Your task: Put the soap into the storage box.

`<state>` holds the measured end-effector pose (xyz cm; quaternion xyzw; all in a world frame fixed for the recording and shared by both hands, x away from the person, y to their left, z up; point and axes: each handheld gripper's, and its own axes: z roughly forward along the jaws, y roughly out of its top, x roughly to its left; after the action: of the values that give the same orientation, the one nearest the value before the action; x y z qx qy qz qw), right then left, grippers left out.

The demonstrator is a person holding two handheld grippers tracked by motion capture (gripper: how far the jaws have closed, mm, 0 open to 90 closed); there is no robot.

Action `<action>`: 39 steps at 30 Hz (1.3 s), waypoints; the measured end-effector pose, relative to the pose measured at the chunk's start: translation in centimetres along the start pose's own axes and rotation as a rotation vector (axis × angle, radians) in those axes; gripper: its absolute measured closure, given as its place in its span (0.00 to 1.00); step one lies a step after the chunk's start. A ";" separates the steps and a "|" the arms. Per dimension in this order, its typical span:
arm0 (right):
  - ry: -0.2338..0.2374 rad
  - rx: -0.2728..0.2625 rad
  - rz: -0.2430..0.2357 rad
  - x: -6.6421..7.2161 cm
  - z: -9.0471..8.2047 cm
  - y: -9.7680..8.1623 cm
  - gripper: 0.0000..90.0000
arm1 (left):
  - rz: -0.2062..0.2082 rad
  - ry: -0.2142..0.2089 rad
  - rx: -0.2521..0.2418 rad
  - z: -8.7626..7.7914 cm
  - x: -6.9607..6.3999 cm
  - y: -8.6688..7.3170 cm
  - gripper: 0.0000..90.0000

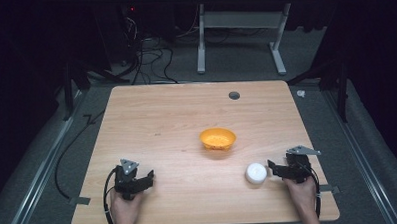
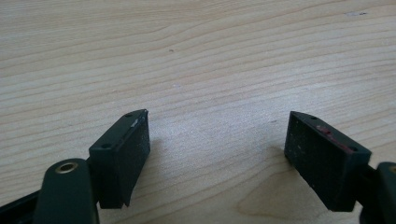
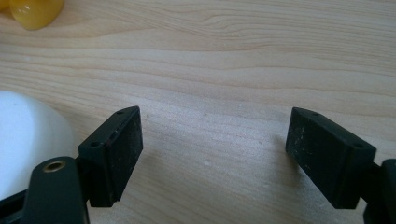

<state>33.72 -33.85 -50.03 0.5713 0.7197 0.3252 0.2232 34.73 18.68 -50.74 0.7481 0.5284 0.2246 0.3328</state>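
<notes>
Your right gripper [image 1: 275, 169] has its jaws wide open, with nothing but bare wood between them. A small white bowl [image 1: 256, 173] sits upside down just beside its left jaw, not touching it as far as you can see. Your left gripper [image 1: 148, 178] has its jaws wide open too, holding nothing, low over the wooden desk [image 1: 166, 118]. The two grippers are well apart, near the front edge of the desk. An orange bowl [image 1: 218, 139] sits upright near the middle, a little behind the white bowl.
</notes>
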 end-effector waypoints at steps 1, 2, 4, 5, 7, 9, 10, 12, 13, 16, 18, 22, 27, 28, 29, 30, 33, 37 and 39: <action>0.006 -0.008 0.008 0.0 -0.2 -0.1 0.22 | 0.000 0.000 0.000 0.0 0.0 0.0 0.25; 0.012 -0.010 0.011 -0.1 -0.3 -0.1 0.22 | 0.000 0.000 -0.002 0.0 0.0 0.0 0.25; 0.022 -0.022 0.013 -0.1 -0.7 -0.2 0.22 | 0.000 0.000 -0.002 0.0 0.0 0.0 0.25; 0.025 -0.029 0.012 0.0 -0.9 -0.2 0.22 | 0.000 0.000 -0.002 0.0 0.0 0.0 0.25; 0.036 -0.047 0.013 0.0 -1.5 -0.2 0.22 | 0.000 0.000 -0.002 0.0 0.0 0.0 0.25; 0.040 -0.065 0.015 0.1 -2.0 -0.3 0.22 | 0.000 0.000 -0.002 0.0 0.0 0.0 0.25; 0.044 -0.072 0.014 0.2 -2.2 -0.3 0.23 | 0.000 0.000 -0.002 0.0 0.0 0.0 0.25; 0.049 -0.086 0.014 0.4 -2.6 -0.2 0.23 | 0.000 0.000 -0.002 0.0 0.0 0.0 0.25; 0.054 -0.094 0.014 0.5 -2.9 -0.2 0.23 | 0.000 0.001 -0.002 0.0 0.0 0.0 0.25; 0.069 -0.116 0.012 0.8 -3.6 -0.1 0.23 | 0.000 0.000 -0.002 0.0 0.0 0.0 0.25; 0.073 -0.126 0.002 1.1 -4.0 0.0 0.23 | 0.000 0.000 -0.002 0.0 0.0 0.0 0.25; 0.092 -0.138 -0.018 1.9 -4.6 0.1 0.23 | 0.000 0.001 -0.002 0.0 0.0 0.0 0.25; 0.109 -0.139 -0.057 3.1 -5.0 0.2 0.23 | 0.000 0.001 -0.001 0.0 0.0 0.0 0.25; 0.111 -0.140 -0.063 3.3 -5.1 0.3 0.23 | 0.000 0.001 -0.002 0.0 0.0 0.0 0.25; 0.115 -0.142 -0.071 3.5 -5.2 0.3 0.23 | 0.000 0.001 -0.002 0.0 0.0 0.0 0.25; 0.117 -0.143 -0.071 3.8 -5.2 0.3 0.23 | 0.000 0.001 -0.002 0.0 0.0 0.0 0.25; 0.132 -0.138 -0.090 4.5 -5.2 0.4 0.23 | 0.000 0.000 -0.001 0.0 0.0 0.0 0.25; 0.152 -0.134 -0.126 5.6 -5.1 0.4 0.21 | 0.001 -0.002 -0.001 0.0 0.0 0.0 0.25; 0.159 -0.129 -0.142 6.0 -5.0 0.4 0.21 | 0.002 -0.002 -0.001 0.0 0.0 0.0 0.25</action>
<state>29.04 -29.09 -46.01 0.4756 0.7515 0.3984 0.2243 34.70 18.64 -50.76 0.7486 0.5273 0.2242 0.3336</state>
